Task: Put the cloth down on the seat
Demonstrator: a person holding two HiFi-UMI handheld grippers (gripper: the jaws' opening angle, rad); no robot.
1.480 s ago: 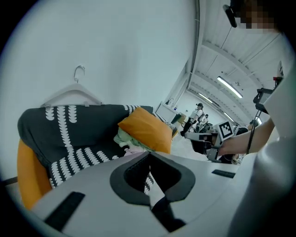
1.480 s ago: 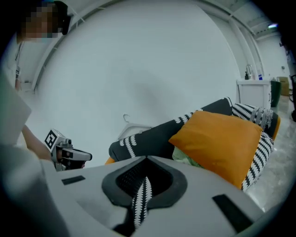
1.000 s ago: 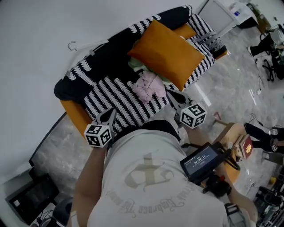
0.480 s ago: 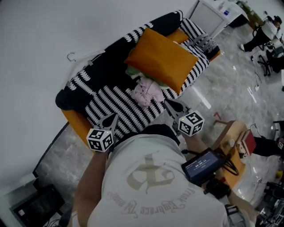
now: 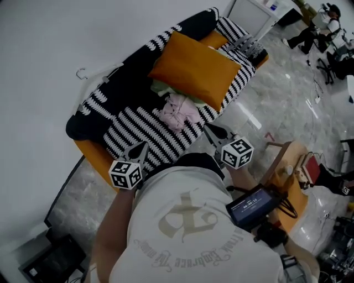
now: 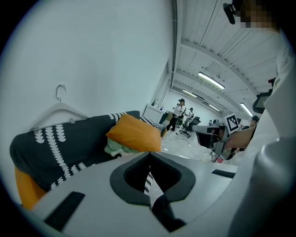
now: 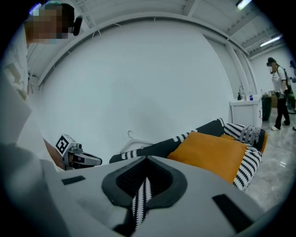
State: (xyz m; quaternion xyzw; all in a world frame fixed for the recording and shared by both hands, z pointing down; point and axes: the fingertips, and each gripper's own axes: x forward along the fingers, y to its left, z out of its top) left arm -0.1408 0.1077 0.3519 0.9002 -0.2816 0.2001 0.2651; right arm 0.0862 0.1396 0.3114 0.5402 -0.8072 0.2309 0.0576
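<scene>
Left gripper (image 5: 142, 146) and right gripper (image 5: 208, 129), jaws together, empty, near striped cover (image 5: 145, 117)

1. Head view: high above the person, facing steeply down, with the orange cushion (image 5: 193, 69) well ahead.
2. Left gripper view: low, near the cushion, facing it.
3. Right gripper view: low, cushion toward its right. All three views share the cushion and the striped cloth (image 5: 144, 119).

A rectangular orange fabric pillow (image 5: 193, 69) lies tilted, its lower edge resting over a crumpled pale green cloth (image 5: 163, 87). A white coat hanger (image 6: 60, 106) leans against the plain white wall (image 5: 44, 55) behind. A white cabinet (image 5: 249, 11) stands beyond the pillow's far end, and a small wooden table (image 5: 279, 159) sits on the glossy grey marbled floor (image 5: 287, 94).
</scene>
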